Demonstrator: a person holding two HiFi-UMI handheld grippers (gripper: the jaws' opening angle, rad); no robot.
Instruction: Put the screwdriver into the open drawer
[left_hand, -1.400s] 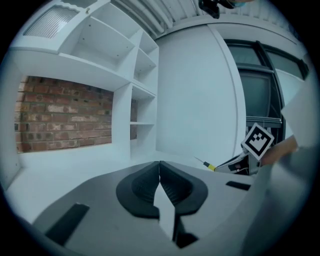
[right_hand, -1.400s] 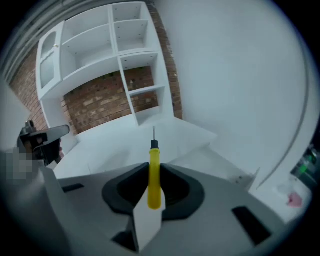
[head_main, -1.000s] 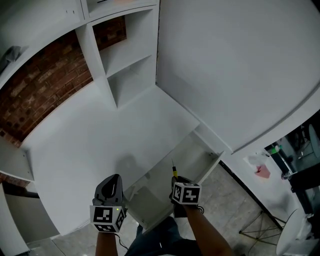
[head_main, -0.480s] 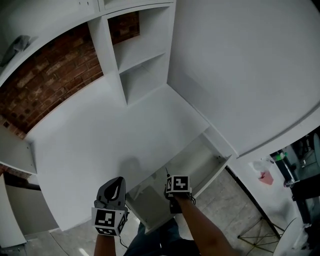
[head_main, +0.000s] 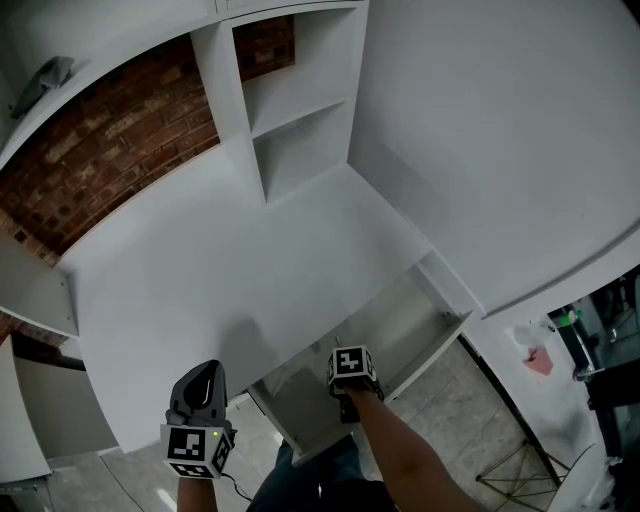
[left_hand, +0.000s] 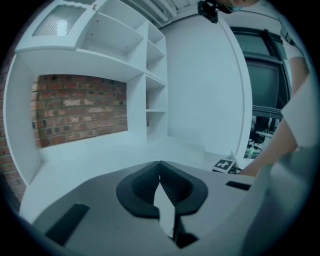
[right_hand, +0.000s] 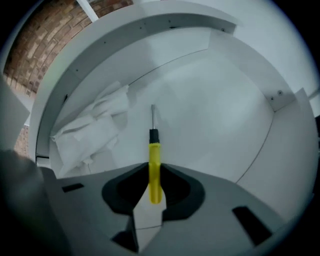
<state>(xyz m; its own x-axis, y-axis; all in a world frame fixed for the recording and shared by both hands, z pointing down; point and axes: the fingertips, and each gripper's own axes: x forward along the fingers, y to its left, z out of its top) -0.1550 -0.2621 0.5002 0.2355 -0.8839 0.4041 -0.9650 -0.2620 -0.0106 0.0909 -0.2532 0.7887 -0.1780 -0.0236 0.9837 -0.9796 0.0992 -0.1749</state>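
Right gripper (head_main: 343, 358) is over the open drawer (head_main: 441, 287) and pointing straight down into it; its jaws are pinched narrow on the yellow handle of the screwdriver (right_hand: 155, 159), with only that slim handle between the pads; the black collar and thin metal shaft stick out ahead of the jaws, aimed at the drawer's white floor; from the right gripper view the tip looks clear of the floor, though how close it is I can't say. To the left of the shaft, inside the drawer, lies a crumpled white cloth (right_hand: 94, 126), bunched against the wall; the screwdriver is apart from it.

Over on the other side, the left gripper (head_main: 203, 372) sits at the near edge of the white counter (head_main: 200, 270), left of the drawer and well apart from the right one; its jaws are pressed together at the tips, nothing between them; it looks out level across the counter toward the brick wall (left_hand: 80, 110) and the white shelves (left_hand: 152, 75); the right gripper's marker cube (left_hand: 223, 164) shows low at the right of that view.
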